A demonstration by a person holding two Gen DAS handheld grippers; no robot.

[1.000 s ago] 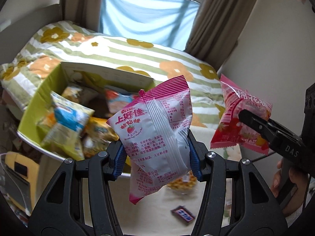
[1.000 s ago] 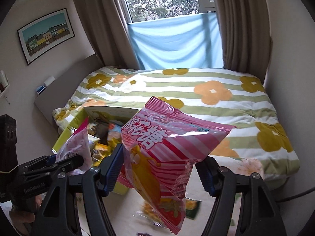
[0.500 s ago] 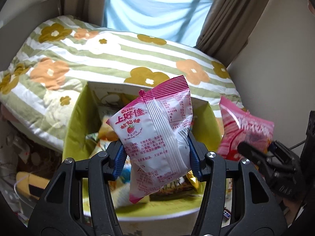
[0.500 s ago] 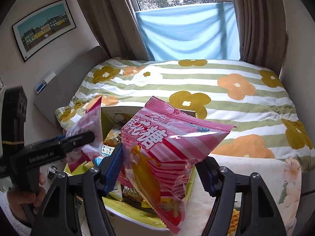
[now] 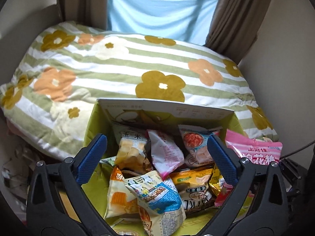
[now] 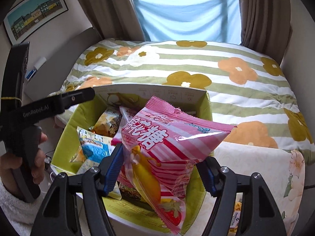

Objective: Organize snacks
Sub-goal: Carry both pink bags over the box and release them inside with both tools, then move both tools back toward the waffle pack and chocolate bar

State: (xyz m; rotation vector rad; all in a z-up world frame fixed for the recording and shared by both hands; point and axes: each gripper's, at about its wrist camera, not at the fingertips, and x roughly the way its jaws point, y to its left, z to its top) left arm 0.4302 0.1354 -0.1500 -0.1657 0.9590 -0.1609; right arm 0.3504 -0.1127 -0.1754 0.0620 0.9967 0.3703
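Note:
My left gripper [image 5: 157, 157] is open and empty, held above the green box [image 5: 92, 118] full of snack packs. A small pink and white snack bag [image 5: 165, 153] lies on top of the packs in the box, between the fingers. My right gripper [image 6: 163, 165] is shut on a large pink striped marshmallow bag [image 6: 167, 145] and holds it above the right side of the same box [image 6: 65, 135]. That bag's top also shows at the right of the left wrist view [image 5: 254, 149]. The left gripper's finger [image 6: 74, 98] shows over the box's left edge.
The box stands against a bed with a green striped flower blanket [image 5: 122, 66]. A table with a pale flowered cloth [image 6: 256, 161] is to the right of the box. Loose snacks [image 6: 236, 212] lie on it. A wall [image 5: 285, 59] is on the right.
My left gripper has opened and let go of the small pink and white bag, which now lies in the box. Both grippers have moved over the box.

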